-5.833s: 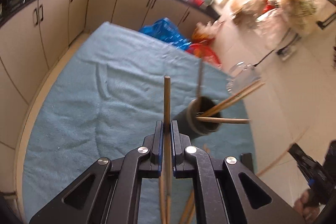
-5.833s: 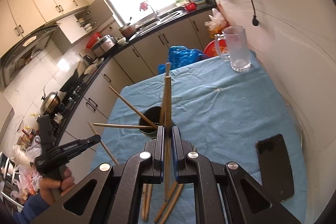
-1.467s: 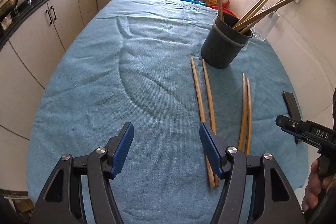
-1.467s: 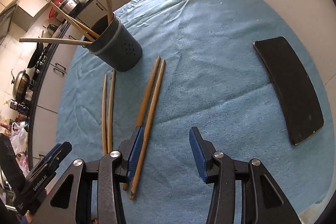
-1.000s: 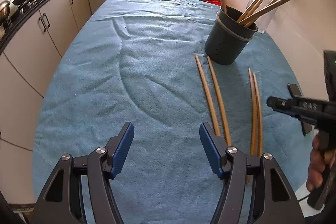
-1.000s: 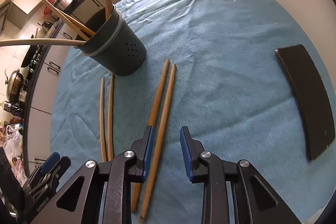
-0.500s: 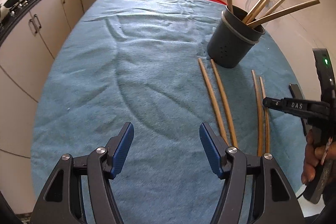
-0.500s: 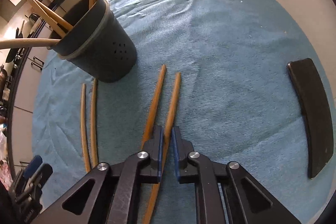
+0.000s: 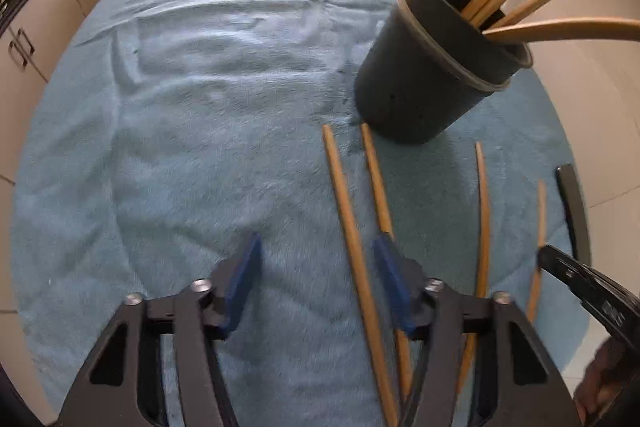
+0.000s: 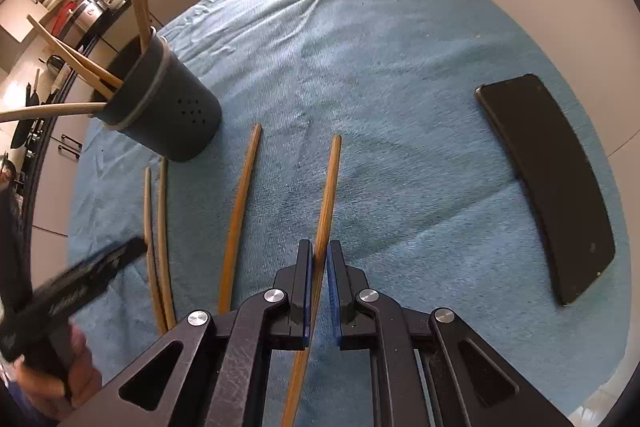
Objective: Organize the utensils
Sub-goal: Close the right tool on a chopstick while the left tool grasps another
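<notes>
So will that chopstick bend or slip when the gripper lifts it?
Probably it stays stiff: the chopstick looks like solid wood and lies straight. It may tilt, since the right gripper pinches it well away from its far tip. Slipping seems unlikely; the blue pads are shut tight on it.

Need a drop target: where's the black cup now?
In the right wrist view the cup stands upright at left on the blue cloth, just beyond the loose chopsticks.

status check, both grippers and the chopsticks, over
Right gripper shut on one chopstick. Left gripper open, jaws just been closing, a chopstick between them, unpinched. Two thinner chopsticks loose beside the holder; path clear.
</notes>
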A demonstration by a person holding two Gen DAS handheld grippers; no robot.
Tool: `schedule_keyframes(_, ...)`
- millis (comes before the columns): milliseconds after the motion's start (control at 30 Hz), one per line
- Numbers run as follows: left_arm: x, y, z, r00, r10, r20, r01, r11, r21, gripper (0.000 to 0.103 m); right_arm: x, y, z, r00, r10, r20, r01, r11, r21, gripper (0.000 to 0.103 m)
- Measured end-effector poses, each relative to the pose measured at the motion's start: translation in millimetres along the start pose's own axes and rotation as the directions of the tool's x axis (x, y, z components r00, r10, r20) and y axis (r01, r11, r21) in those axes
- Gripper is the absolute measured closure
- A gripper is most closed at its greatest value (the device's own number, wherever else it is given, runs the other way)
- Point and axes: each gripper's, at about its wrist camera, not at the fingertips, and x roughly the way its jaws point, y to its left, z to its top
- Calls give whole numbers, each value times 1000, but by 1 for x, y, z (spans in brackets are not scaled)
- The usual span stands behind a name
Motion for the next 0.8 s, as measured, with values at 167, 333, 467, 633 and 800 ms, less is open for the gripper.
schedule_keyframes(167, 9, -17, 15, 994, 107, 6, -107, 993, 48, 77, -13, -2, -1, 1000, 11, 23, -11, 1000, -14, 95)
schedule_keyframes(333, 4, -8, 5, 998, 68, 9, -68, 998, -4, 96, -24, -1, -1, 998, 41, 43, -39, 999, -35, 95)
schedule_keyframes(467, -12, 8, -13, 999, -6, 44, 9, 997, -71, 97, -34, 0, 1, 995, 81, 61, -78, 995, -55, 96)
schedule_keyframes(633, -54, 16, -32, 986, -22, 164, 40, 993, -109, 97, -49, 11, 2, 985, 139, 103, -129, 987, -100, 96)
schedule_keyframes(800, -91, 18, -41, 969, -5, 249, 36, 992, -122, 97, -60, 26, 4, 973, 188, 136, -167, 974, -153, 96)
